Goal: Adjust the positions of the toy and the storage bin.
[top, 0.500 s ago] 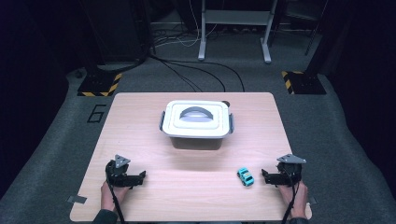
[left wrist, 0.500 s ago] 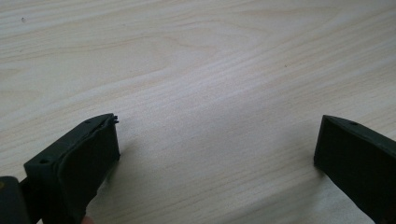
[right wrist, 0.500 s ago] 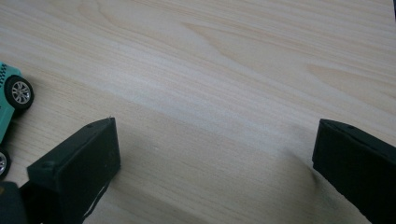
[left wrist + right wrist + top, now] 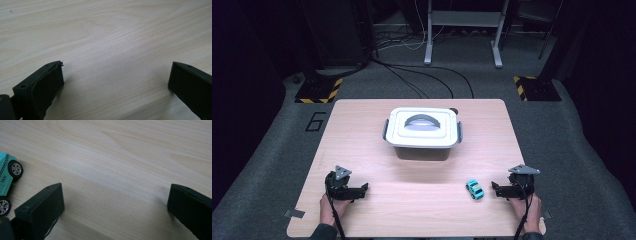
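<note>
Near edge first: right tongs (image 4: 493,189) resting low on the wooden surface (image 4: 362,130), spread wide with nothing between them, pointing toward 9 o'clock in the high view. Just beyond their tips, at 9 o'clock from them and close beside but not touching, a small teal toy car (image 4: 474,189). Long axis running roughly 11 to 5 o'clock, so slightly aslant to the tongs' line of reach. Seen in the right gripper view as well, at the far left edge (image 4: 6,178), outside the left jaw rather than between the two. Judged need: a short shift toward the car and a small turn to bring the jaws across its narrow sides.

Left tongs (image 4: 364,187), over at the other near corner, likewise released and empty, pointing toward 3 o'clock, bare wood between them in the left gripper view (image 4: 116,82). Well apart from the car; right hand (image 4: 526,210) plainly the nearer.

Farther off, at 11 o'clock from the car, a lidded white box (image 4: 422,131) near the middle of the surface, lid on, handle flat.
</note>
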Demonstrator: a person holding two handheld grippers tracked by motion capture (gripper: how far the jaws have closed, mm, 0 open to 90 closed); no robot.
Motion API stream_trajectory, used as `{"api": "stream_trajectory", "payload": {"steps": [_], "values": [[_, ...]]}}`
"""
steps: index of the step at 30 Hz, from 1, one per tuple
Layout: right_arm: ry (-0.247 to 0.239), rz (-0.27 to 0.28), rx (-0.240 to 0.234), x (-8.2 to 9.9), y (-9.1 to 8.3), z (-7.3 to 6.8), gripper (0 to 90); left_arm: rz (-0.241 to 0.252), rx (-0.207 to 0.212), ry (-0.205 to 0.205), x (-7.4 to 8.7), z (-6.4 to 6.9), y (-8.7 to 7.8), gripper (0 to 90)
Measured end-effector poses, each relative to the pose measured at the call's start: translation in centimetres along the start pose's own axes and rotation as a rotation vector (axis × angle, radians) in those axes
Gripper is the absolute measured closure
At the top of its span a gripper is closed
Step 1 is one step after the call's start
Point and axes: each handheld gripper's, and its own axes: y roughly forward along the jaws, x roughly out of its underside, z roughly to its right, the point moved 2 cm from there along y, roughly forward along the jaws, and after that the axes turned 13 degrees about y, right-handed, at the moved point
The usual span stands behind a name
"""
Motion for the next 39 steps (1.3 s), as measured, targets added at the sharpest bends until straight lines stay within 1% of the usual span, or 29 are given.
{"api": "stream_trajectory", "payload": {"steps": [4,9,11,14,15,16,17,18,19,20,21,22,23,24,25,26,27,28,29,30,31,32,33,34,35,37,38,39], "values": [[0.004,0.006,0.000,0.0,0.0,-0.1,0.6,0.000,0.003,0.000,0.0,0.0,0.0,0.0],[0.002,0.003,-0.008,0.0,0.0,-0.1,0.9,-0.002,0.002,0.018,0.0,0.1,-0.1,0.1],[0.003,0.002,-0.009,0.0,0.0,-0.1,0.9,-0.005,0.007,0.039,-0.3,0.1,-0.3,0.1],[0.011,-0.001,-0.010,0.0,0.0,-0.1,0.9,0.012,0.018,0.049,-1.2,-0.1,-0.6,0.1],[0.007,0.000,-0.010,0.0,0.0,-0.1,0.9,0.017,0.026,0.042,-1.6,-0.1,-0.7,0.1],[0.007,0.000,-0.010,0.0,0.0,-0.1,0.9,0.017,0.026,0.042,-1.6,-0.1,-0.7,0.2],[0.005,0.001,-0.011,0.0,0.0,-0.1,0.9,0.027,0.039,0.045,-2.4,-0.2,-0.9,0.3],[0.006,0.001,-0.011,0.0,0.0,-0.1,0.9,0.027,0.039,0.045,-2.4,-0.2,-0.9,0.7],[0.008,0.000,-0.011,0.0,0.0,-0.1,0.9,0.034,0.038,0.062,-3.2,-0.3,-0.9,0.9],[0.008,0.000,-0.011,0.0,0.0,-0.1,0.9,0.034,0.038,0.062,-3.2,-0.3,-0.9,0.9],[0.009,0.000,-0.011,0.0,0.0,-0.1,0.9,0.039,0.037,0.070,-3.6,-0.3,-0.9,0.9],[0.005,0.001,-0.010,0.0,0.0,-0.1,0.9,0.037,0.043,0.086,-4.4,-0.3,-1.0,0.9],[0.006,0.002,-0.010,0.0,0.0,-0.1,0.9,0.037,0.043,0.086,-4.4,-0.3,-1.0,1.0],[0.006,0.002,-0.010,0.0,0.0,-0.1,0.9,0.041,0.044,0.089,-4.8,-0.3,-1.0,1.0],[0.005,0.002,-0.010,0.0,0.0,-0.1,0.9,0.040,0.046,0.102,-5.6,-0.4,-1.1,1.0],[0.005,0.002,-0.010,0.0,0.0,-0.1,0.9,0.040,0.046,0.102,-5.6,-0.4,-1.1,1.1],[0.006,0.002,-0.010,0.0,0.0,-0.1,0.9,0.044,0.045,0.110,-6.4,-0.5,-1.1,1.1],[0.006,0.002,-0.010,0.0,0.0,-0.1,0.9,0.044,0.045,0.110,-6.4,-0.5,-1.1,1.2],[0.006,0.001,-0.011,0.0,0.0,-0.1,0.9,0.055,0.041,0.106,-6.8,-0.6,-1.1,1.1],[0.006,0.001,-0.011,0.0,0.0,-0.1,0.9,0.053,0.039,0.110,-7.1,-0.7,-1.2,1.1],[0.006,0.001,-0.009,0.0,0.0,-0.1,0.9,0.056,0.044,0.109,-7.9,-1.0,-1.1,1.3],[0.006,0.001,-0.009,0.0,0.0,-0.1,0.9,0.056,0.044,0.109,-7.9,-1.0,-1.1,1.7],[0.006,0.002,-0.011,0.0,0.0,-0.1,1.0,0.058,0.041,0.115,-8.5,-1.3,-1.0,2.3],[0.006,0.002,-0.011,0.0,0.0,-0.1,1.0,0.058,0.041,0.115,-8.5,-1.3,-1.0,2.4],[0.006,0.002,-0.010,0.0,0.0,-0.1,1.0,0.061,0.049,0.106,-9.2,-1.6,-0.9,2.4],[0.006,0.002,-0.010,0.0,0.0,-0.1,0.9,0.064,0.047,0.108,-9.5,-1.7,-0.9,2.5],[0.006,0.002,-0.010,0.0,0.0,-0.1,1.0,0.074,0.051,0.101,-10.2,-1.9,-0.8,2.7],[0.007,0.002,-0.010,0.0,0.0,-0.1,0.9,0.078,0.050,0.103,-10.5,-2.1,-0.8,2.7]]}}
